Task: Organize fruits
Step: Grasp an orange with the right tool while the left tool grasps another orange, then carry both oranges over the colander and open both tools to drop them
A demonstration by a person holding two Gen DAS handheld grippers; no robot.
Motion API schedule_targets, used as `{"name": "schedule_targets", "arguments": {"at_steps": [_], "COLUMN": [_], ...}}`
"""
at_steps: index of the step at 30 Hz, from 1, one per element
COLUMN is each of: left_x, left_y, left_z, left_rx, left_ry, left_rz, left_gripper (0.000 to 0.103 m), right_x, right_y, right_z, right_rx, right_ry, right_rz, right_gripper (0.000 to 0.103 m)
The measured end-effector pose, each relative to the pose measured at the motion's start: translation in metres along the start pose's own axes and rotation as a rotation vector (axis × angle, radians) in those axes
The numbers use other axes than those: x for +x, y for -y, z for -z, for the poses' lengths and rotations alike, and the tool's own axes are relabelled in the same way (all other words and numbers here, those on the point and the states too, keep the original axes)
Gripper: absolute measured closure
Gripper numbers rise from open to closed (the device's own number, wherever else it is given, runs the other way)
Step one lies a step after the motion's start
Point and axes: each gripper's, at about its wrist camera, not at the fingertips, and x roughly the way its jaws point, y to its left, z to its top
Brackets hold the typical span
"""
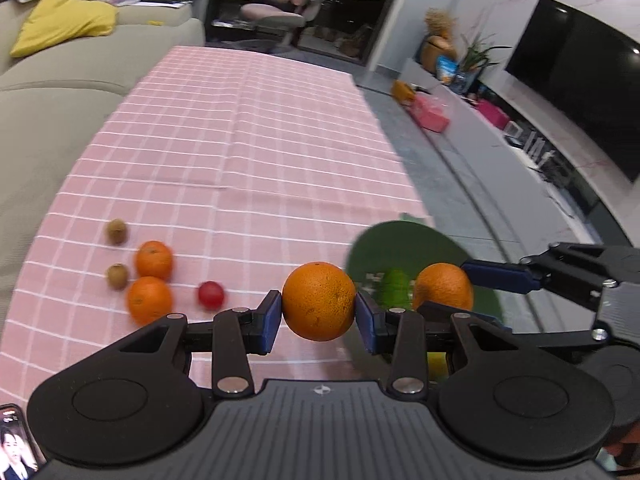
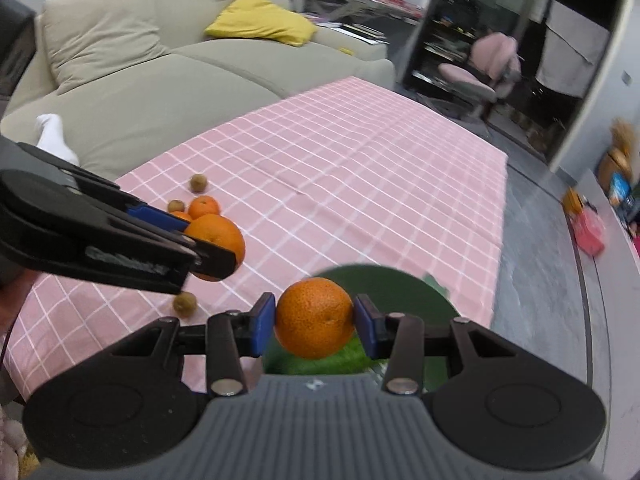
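Note:
My left gripper (image 1: 319, 314) is shut on an orange (image 1: 319, 300), held above the pink checked tablecloth (image 1: 240, 140). My right gripper (image 2: 314, 322) is shut on a second orange (image 2: 314, 318), held over a dark green plate (image 2: 400, 284). In the left wrist view that plate (image 1: 400, 240) lies at the table's right edge with a green fruit (image 1: 396, 288) on it, and the right gripper's orange (image 1: 442, 286) hangs above it. On the cloth lie two more oranges (image 1: 154, 260) (image 1: 149, 300), two brown kiwis (image 1: 116, 232) (image 1: 117, 276) and a small red fruit (image 1: 211, 294).
A beige sofa (image 2: 140, 92) with a yellow cushion (image 2: 260, 20) runs along the table's left side. A third kiwi (image 2: 185, 303) lies near the left gripper. A TV (image 1: 580, 92) and low shelf stand right. A phone (image 1: 16, 444) shows at the bottom left.

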Motion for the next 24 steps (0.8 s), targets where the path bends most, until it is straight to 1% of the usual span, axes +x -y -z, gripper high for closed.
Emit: {"name": "schedule_targets", "arguments": {"at_steps": [5, 8, 12, 17, 20, 24], "left_x": [0.005, 0.014, 0.031, 0.055, 0.067, 0.083], "left_y": [0.016, 0.028, 0.042, 0.054, 0.058, 0.061], "left_z": [-0.001, -0.001, 0.000, -0.005, -0.012, -0.021], "left_rx": [0.004, 0.021, 0.061, 0.074, 0.079, 0.093], "left_ry": [-0.024, -0.056, -0.099, -0.130, -0.136, -0.156], "left_rz": [0.076, 0.110, 0.100, 0.090, 0.064, 0.009], "left_gripper": [0.058, 0.058, 0.058, 0.058, 0.058, 0.058], "right_x": [-0.006, -0.004, 0.004, 0.018, 0.028, 0.044], "right_y": [0.025, 0.040, 0.056, 0.071, 0.079, 0.087], "right_z": [0.018, 0.030, 0.042, 0.050, 0.054, 0.055], "right_rx": [0.076, 0.123, 0.150, 0.173, 0.196, 0.227], "right_ry": [-0.028, -0.059, -0.094, -0.115, -0.123, -0.136], "right_rz": [0.012, 0.011, 0.012, 0.019, 0.012, 0.012], "right_gripper": [0.063, 0.063, 0.063, 0.063, 0.063, 0.063]}}
